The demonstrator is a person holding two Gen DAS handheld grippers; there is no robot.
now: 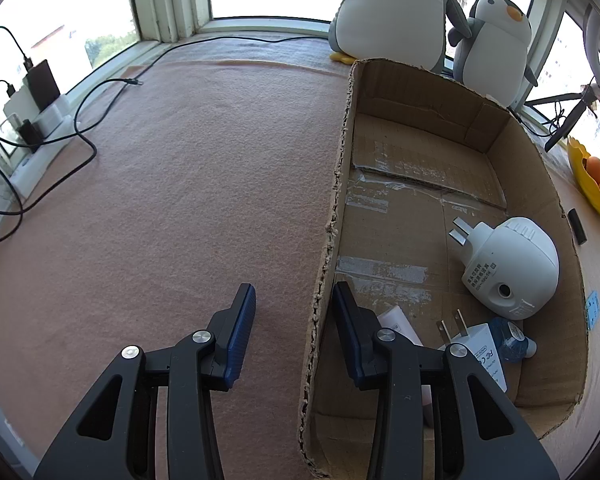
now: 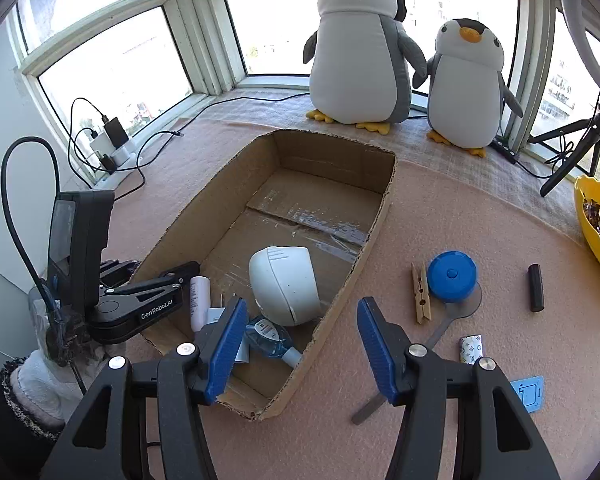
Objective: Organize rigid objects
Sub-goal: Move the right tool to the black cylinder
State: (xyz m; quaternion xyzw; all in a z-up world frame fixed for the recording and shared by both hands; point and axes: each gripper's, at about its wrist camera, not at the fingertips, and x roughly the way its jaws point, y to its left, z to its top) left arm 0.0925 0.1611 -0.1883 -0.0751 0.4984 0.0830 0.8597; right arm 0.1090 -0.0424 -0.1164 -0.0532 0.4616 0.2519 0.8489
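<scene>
A cardboard box (image 2: 380,216) sits on the pink mat and holds a white plug-in device (image 2: 284,284), a blue bottle (image 2: 270,338), a white tube (image 2: 199,300) and a white charger (image 1: 482,354). My left gripper (image 1: 294,304) is open and empty, its fingers straddling the box's left wall (image 1: 324,276). My right gripper (image 2: 300,332) is open and empty above the box's near right wall. Right of the box lie a wooden clothespin (image 2: 421,292), a blue round tape measure (image 2: 452,276), a black stick (image 2: 535,287), a patterned small roll (image 2: 470,349), a blue card (image 2: 529,394) and a grey flat tool (image 2: 428,344).
Two plush penguins (image 2: 360,44) (image 2: 466,84) stand at the window behind the box. A yellow bowl of fruit (image 2: 594,224) is at the right edge, a tripod (image 2: 572,152) beside it. Chargers and black cables (image 1: 40,112) lie at the left by the window.
</scene>
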